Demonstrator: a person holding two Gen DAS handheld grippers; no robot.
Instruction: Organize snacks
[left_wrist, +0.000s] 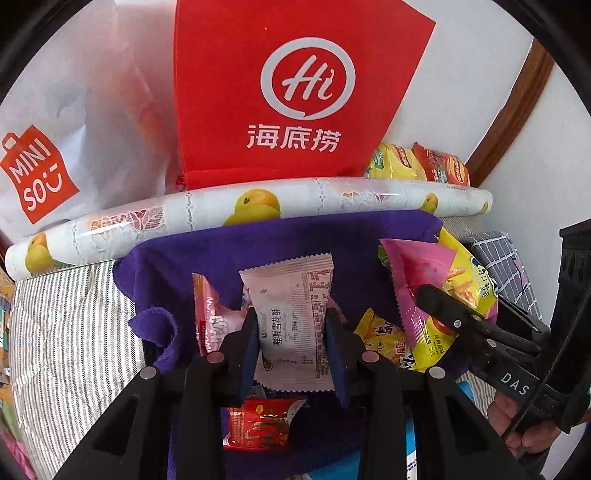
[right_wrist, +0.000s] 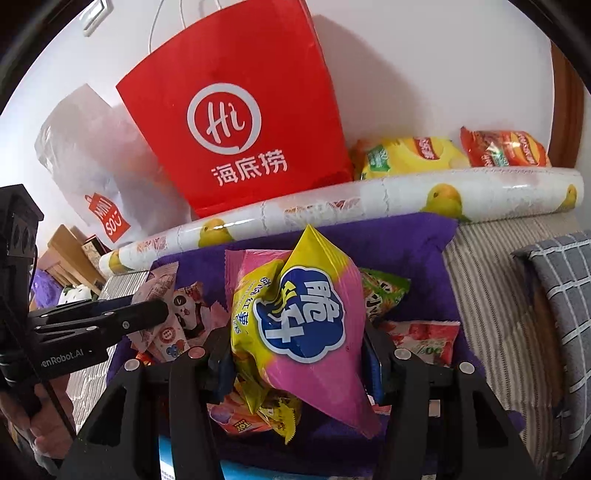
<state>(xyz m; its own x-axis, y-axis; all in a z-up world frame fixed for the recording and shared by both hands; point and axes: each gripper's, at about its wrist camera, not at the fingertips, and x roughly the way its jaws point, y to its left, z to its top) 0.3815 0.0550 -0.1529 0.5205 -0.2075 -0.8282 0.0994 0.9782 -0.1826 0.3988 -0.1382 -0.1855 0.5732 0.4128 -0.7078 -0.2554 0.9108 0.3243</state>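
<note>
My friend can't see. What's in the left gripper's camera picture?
The left gripper pinches a pale pink snack packet over a purple cloth strewn with snacks. Behind stand a red bag and a fruit-print roll.

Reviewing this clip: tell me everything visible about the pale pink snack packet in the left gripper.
The pale pink packet is a flat, sealed plastic wrapper with crimped zigzag ends, dark Chinese lettering down one side and fine print on the other. It stands roughly upright, pinched at its sides between the left gripper's blue pads, above the purple cloth. Its lower end hangs between the fingers. Another pink packet lies just left.
</note>
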